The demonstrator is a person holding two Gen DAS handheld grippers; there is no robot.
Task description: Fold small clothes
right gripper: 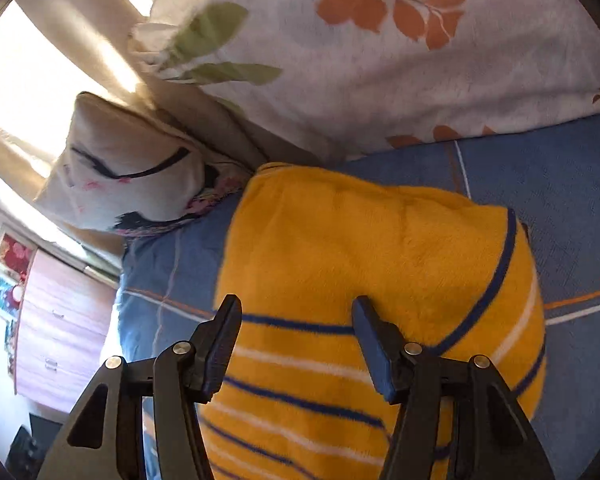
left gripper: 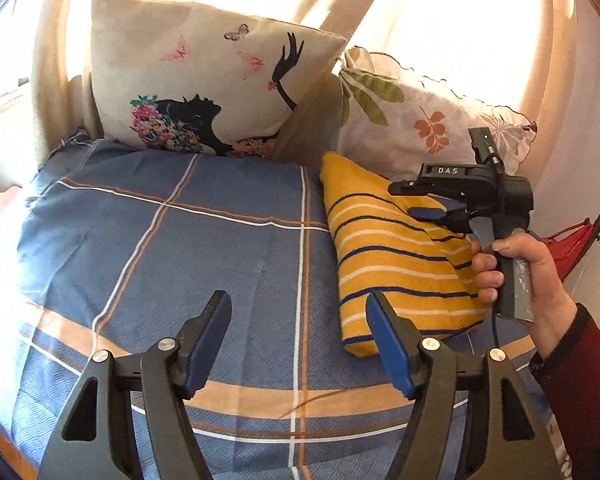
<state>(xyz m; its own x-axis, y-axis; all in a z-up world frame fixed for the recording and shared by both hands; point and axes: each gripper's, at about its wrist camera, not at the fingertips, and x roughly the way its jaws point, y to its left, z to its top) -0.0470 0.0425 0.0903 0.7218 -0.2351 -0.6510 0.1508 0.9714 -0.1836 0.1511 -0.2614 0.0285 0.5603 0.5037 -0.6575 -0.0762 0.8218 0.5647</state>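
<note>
yellow striped garment (left gripper: 396, 256) lies folded on the bed (left gripper: 180, 240); right gripper (right gripper: 296, 320) hovers above it, left gripper (left gripper: 300, 312) beside, both wide apart; a careless pinch could undo the fold.

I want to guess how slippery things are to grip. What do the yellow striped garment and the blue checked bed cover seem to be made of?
The yellow striped garment looks like soft fleece or terry: a fuzzy, matte nap shows close up. The blue checked bed cover looks like a flat woven cotton-type cloth, matte, with a fine textured weave and creases. Neither fibre is certain.
</note>
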